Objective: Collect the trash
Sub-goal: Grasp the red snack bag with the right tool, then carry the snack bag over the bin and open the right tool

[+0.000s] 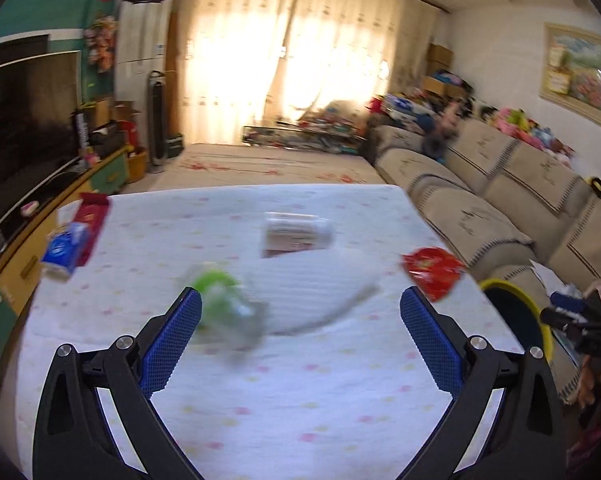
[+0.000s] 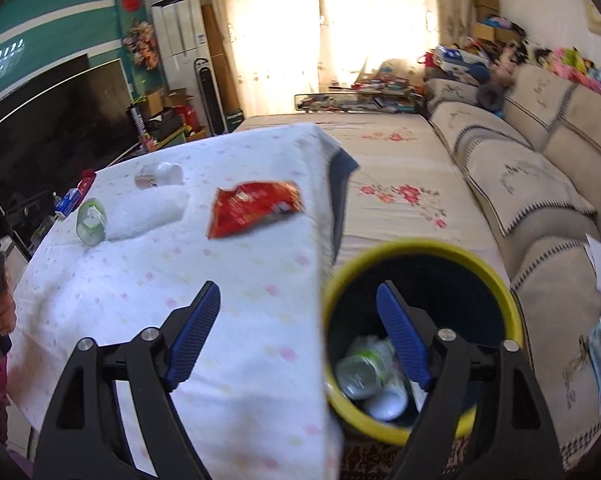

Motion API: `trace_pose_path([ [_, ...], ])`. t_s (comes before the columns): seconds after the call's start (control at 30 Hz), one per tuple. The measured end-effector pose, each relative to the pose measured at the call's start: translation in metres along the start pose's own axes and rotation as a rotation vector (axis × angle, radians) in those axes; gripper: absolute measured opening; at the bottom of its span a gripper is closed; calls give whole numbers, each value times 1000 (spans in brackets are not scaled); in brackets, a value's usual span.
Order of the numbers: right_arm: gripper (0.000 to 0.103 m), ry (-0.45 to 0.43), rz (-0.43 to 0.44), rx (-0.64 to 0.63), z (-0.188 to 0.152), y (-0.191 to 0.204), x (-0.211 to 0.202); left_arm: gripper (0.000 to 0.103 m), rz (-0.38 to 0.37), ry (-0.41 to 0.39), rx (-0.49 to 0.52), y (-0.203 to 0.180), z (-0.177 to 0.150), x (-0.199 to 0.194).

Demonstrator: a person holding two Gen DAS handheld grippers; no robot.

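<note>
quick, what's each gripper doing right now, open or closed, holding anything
Left gripper: open, holding nothing.
Right gripper: open, holding nothing.

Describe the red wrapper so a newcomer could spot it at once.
Start at the white-clothed table. Near its edge on the sofa side, just beyond the yellow-rimmed bin, lies the red wrapper. It is flat, crinkled and the only bright red piece there; its neighbours are pale containers.

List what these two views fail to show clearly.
- Left wrist view: green-labelled bottle and white jar smeared by motion blur; labels unreadable.
- Left wrist view: yellow bin cut off by the right tool finger.
- Right wrist view: bin's contents partly hidden behind the tool finger.
</note>
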State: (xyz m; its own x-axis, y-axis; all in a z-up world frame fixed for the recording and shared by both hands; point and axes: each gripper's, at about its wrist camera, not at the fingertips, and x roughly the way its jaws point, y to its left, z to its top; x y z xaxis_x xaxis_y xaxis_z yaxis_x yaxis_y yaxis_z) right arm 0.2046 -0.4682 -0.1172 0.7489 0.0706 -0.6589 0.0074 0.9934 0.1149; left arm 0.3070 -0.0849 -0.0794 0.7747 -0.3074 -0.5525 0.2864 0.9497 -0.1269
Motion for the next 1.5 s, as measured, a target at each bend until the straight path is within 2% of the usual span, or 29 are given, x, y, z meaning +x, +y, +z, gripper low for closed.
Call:
trace_pose_path([
  [0.17, 90, 31, -21, -51, 56, 36, 53, 98, 116, -61, -35, 57, -8, 4],
  [0.23, 92, 85, -23, -59, 74, 42, 86, 98, 115, -70, -67, 70, -11, 6],
  [0.37, 93, 179, -110, -77, 99, 49, 146, 98, 116, -54, -89, 75, -15, 10],
  [0.47, 94, 226, -130, -78, 104, 51, 172, 98, 123, -44, -91, 70, -16, 13],
  [0.6, 96, 236, -120, -62, 100, 50, 184, 98, 127, -38, -108, 73, -17, 16],
  [0.7, 96, 267, -148, -121, 91, 58, 194, 98, 125, -28, -132, 75, -17, 16],
  [0.83, 94, 250, -176, -166, 82, 66, 191, 98, 128, -25, -152, 81, -17, 18],
  [0.9, 86, 257, -157, -149, 81, 65, 190, 98, 126, -23, -160, 83, -17, 19],
  [0.97, 63, 267, -113, -111, 83, 61, 190, 98, 129, -25, -164, 85, -16, 20],
  [1.0, 54, 269, -91, -90, 84, 59, 188, 98, 130, -25, -166, 86, -16, 20],
  [1.07, 23, 265, -85, -72, 86, 58, 185, 98, 127, -23, -175, 87, -16, 21],
  [1.13, 10, 258, -91, -71, 87, 60, 184, 98, 125, -20, -183, 89, -16, 23],
  [1.33, 9, 237, -93, -63, 89, 61, 184, 98, 128, -12, -198, 94, -15, 28],
  [1.5, 9, 200, -99, -7, 92, 47, 178, 98, 128, 0, -201, 95, -15, 33],
])
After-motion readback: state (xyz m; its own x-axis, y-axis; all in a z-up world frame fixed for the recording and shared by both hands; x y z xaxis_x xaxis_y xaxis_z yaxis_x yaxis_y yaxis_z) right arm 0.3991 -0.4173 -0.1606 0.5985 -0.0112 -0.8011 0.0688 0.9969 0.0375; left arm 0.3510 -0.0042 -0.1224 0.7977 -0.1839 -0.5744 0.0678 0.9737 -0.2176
